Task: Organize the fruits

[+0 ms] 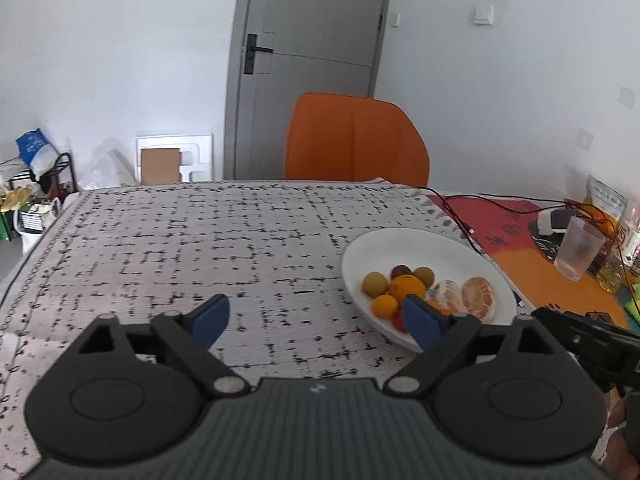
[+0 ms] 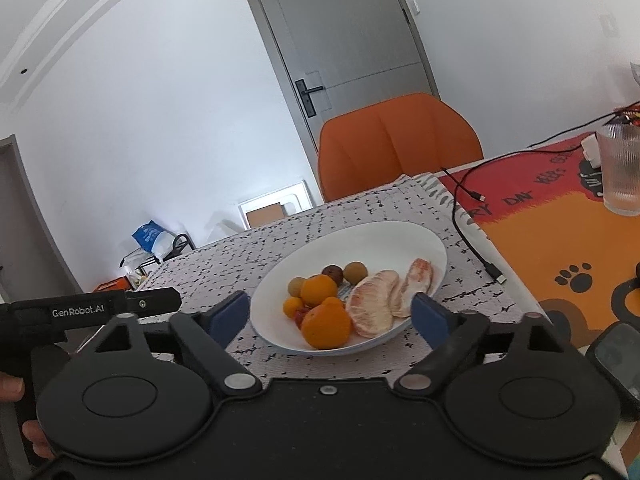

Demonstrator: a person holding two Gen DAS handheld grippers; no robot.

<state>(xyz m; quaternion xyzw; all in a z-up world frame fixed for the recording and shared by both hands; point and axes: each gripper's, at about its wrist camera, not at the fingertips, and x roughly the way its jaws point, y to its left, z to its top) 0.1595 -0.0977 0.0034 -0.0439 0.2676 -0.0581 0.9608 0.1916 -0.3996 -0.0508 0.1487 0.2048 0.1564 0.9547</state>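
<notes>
A shallow white oval plate (image 2: 400,240) lies on the desk (image 1: 180,240), whose grey cloth carries a broken black grid. In the plate lie two peeled pomelo segments (image 2: 374,304), three oranges (image 2: 326,326), two green-brown round fruits (image 2: 355,272), a dark red one (image 2: 333,273) and a small red one (image 2: 301,315). The left gripper (image 1: 316,316) stands wide open and empty, left of the plate. The right gripper (image 2: 332,318) is spread wide just before the plate, holding nothing. Right of the plate run a black cable (image 2: 464,216), an orange-and-red mat (image 2: 560,236) and a ribbed clear glass (image 2: 622,168). Behind the plate stand an orange chair (image 2: 400,140), a grey door (image 2: 344,40) and white walls (image 1: 100,60).
</notes>
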